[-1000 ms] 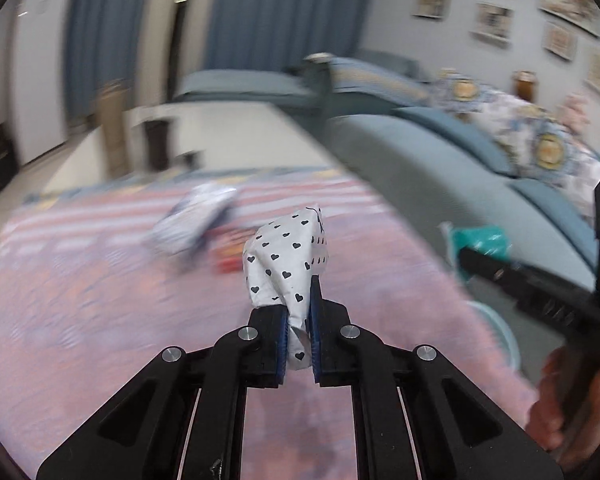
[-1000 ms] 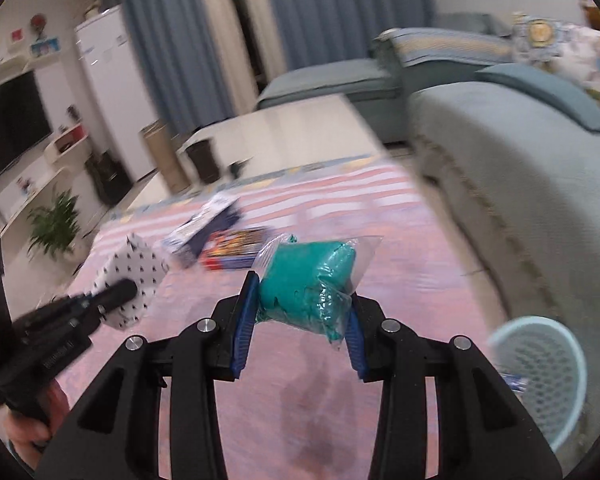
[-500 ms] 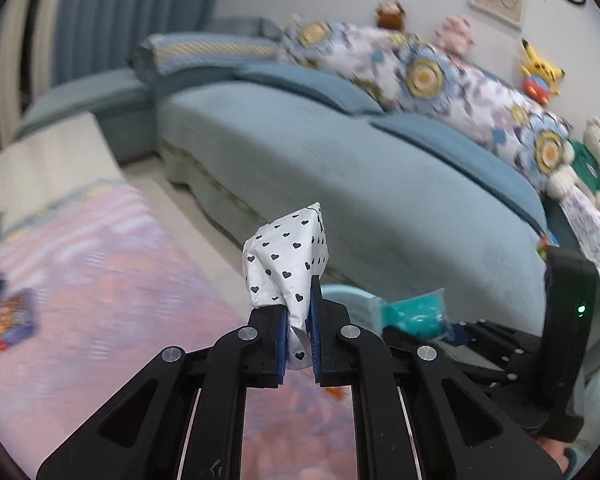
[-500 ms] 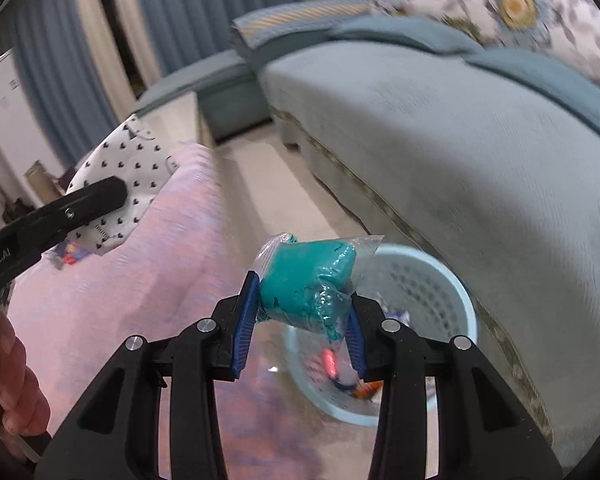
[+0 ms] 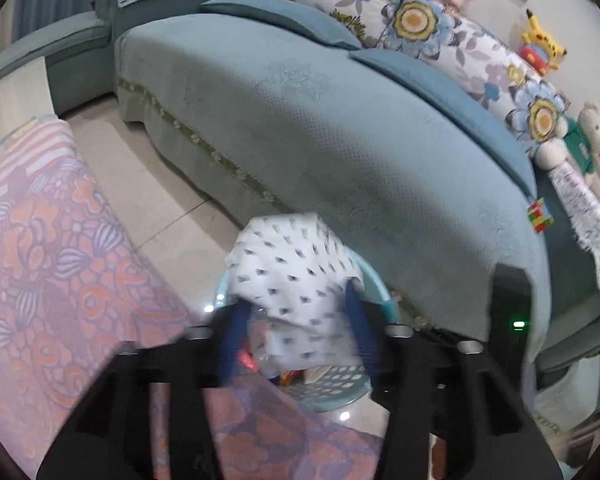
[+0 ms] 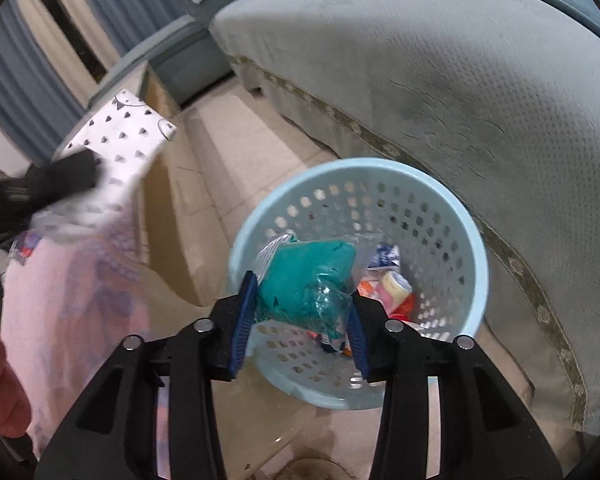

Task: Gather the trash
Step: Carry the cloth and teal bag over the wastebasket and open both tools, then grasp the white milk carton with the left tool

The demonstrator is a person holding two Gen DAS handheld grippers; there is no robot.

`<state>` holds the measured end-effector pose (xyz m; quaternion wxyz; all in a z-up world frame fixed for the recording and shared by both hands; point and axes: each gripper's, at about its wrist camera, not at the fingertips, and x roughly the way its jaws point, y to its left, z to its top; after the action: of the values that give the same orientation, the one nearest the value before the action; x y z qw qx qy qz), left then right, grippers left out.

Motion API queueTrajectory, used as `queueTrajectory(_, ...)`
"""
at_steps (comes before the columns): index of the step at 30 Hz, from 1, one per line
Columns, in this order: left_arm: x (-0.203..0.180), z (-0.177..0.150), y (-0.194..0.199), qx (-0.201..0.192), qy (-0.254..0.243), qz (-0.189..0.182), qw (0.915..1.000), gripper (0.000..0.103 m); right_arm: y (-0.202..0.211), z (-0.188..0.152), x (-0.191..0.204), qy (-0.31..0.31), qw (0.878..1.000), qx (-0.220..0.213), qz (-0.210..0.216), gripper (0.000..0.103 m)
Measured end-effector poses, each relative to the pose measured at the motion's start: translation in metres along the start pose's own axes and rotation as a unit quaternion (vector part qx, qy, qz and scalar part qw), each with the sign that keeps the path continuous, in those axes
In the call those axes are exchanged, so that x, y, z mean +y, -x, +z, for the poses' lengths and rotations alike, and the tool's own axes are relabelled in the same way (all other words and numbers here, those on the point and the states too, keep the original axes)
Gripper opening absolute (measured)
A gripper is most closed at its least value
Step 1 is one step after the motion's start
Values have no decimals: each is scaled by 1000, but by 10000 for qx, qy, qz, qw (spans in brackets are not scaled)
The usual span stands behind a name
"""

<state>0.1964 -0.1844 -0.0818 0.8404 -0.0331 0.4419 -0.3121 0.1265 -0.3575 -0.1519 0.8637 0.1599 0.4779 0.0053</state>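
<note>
Tilting steeply down, the left gripper (image 5: 296,332) has its jaws spread, having just been opening; the heart-print paper bag (image 5: 292,276) sits loose between the blue pads (image 5: 232,340), over the basket (image 5: 332,392), blurred. Right gripper (image 6: 300,320) also pitched down, jaws just eased a bit wider, pads apparently touching the teal packet (image 6: 308,280) in clear wrap, right above the pale blue basket (image 6: 452,216) with wrappers (image 6: 392,288) inside. At 9 o'clock in the right view, a bare hand (image 6: 0,384) and the other gripper with the bag. Rug (image 5: 60,240) at 8 o'clock, sofa (image 5: 340,128) beyond at 12 to 2.
</note>
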Motion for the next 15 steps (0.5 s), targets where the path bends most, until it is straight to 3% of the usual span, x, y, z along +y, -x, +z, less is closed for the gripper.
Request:
queueTrajectory(2,2,2,4,-59,-1,-35,10000,50,-1,1,-4,-102,9999,22,1,41)
queueTrajectory(5,7,2,7,-66,150,-143,9998,50,3,2,-10,-200,9997,-17,-122,51)
queueTrajectory(10,14,1,16,-123,189,-131,9997,52,16,3,-14,-292,9993,-141,-166,52)
queueTrajectory(15,34,-4,50,-346,309,-68,9989,52,36,11,9,-136,9990,-398,127,52)
